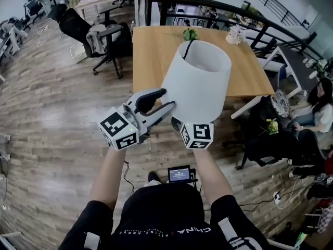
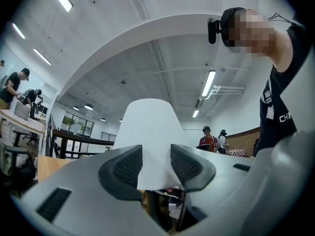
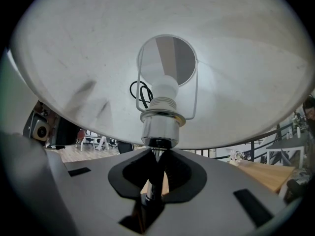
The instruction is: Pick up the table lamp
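The table lamp's white shade (image 1: pixel 197 79) hangs in the air in front of me, above the near edge of a wooden table (image 1: pixel 151 61). My left gripper (image 1: pixel 167 102) reaches in from the left, shut on the shade's lower rim. In the left gripper view the white shade (image 2: pixel 147 132) fills the gap between both pads of the left gripper (image 2: pixel 155 167). My right gripper (image 1: pixel 179 123) sits under the shade, mostly hidden. In the right gripper view the right gripper (image 3: pixel 158 168) is shut on the thin metal stem (image 3: pixel 150 193) just below the chrome bulb socket (image 3: pixel 158 129).
A black office chair (image 1: pixel 104 40) stands left of the table. A dark railing (image 1: pixel 250 12) runs behind it. A small plant (image 1: pixel 190 34) and white flowers (image 1: pixel 237 34) sit at the table's far edge. A seated person (image 1: pixel 317 113) is at right. A small screen (image 1: pixel 179 174) hangs at my waist.
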Motion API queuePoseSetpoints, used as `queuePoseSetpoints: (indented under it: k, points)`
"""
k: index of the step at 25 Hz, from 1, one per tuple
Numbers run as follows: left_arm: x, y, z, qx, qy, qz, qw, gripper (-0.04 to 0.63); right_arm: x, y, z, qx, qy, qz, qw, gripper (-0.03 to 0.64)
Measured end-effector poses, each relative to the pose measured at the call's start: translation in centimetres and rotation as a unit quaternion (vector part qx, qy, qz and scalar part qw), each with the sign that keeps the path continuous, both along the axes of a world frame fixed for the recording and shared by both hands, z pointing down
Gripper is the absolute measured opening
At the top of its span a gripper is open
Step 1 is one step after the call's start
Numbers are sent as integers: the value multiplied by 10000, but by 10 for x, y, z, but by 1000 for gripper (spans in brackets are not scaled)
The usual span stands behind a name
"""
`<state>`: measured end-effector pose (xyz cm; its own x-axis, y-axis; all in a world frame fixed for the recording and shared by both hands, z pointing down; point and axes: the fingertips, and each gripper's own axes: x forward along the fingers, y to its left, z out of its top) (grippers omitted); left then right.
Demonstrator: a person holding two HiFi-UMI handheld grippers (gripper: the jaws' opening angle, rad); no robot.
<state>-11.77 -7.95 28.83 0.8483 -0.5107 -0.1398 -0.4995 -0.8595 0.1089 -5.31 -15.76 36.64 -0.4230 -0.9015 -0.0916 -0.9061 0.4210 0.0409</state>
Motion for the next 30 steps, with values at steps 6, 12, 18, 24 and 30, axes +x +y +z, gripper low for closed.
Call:
queuePoseSetpoints:
  k: [6,12,18,24,30]
  points:
    - [20,1,-5,16,1,8,10000,182,19,1,-4,-40,-76,-5,10000,78]
    - [66,-2,-7,12,-3,56,10000,181,66,0,-5,-69,-74,48,9999,78]
    - [101,-6,-5,33,-45,16,10000,181,101,-5,-4,-26,-65,70,10000,78]
    - [122,-13,-8,13,-93,-81,9999,181,121,-14,-5,-22,-96,-1,10000,78]
    - [122,-18,-6,-22,-111,-199,9997,181,118,-20,-4,-15,-81,-145,9999,78]
